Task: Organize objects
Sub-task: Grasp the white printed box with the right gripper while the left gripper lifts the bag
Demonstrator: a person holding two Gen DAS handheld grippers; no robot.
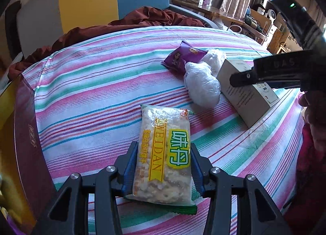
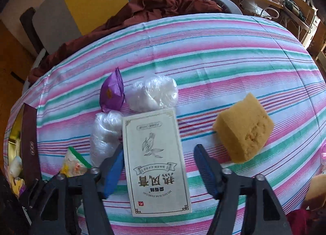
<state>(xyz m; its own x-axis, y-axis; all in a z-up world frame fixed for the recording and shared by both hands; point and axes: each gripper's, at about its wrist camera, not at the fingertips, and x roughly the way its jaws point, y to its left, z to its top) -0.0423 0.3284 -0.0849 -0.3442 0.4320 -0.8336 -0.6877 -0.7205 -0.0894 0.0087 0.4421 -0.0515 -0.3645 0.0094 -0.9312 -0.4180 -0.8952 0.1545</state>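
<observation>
Left gripper (image 1: 163, 165) is closed on the cracker packet (image 1: 163, 153), its blue pads pressing both long edges, and the packet lies low over the striped bedsheet (image 1: 91, 84). At about nine o'clock from it stands a dark red gift box (image 1: 26, 133), open, with some small items already inside; I judge this is the collecting place, so the packet is on its way but not yet put in.

Right gripper (image 2: 159, 163) is around the cream medicine box (image 2: 156, 161); the left pad touches its edge, the right pad stands apart from it, so nothing is gripped yet.

On the sheet remain a purple snack pouch (image 2: 112, 94) at eleven o'clock from the medicine box, two crumpled plastic bags (image 2: 154, 94), and a yellow sponge (image 2: 244, 129) at three o'clock. Most of the sorting is left.
</observation>
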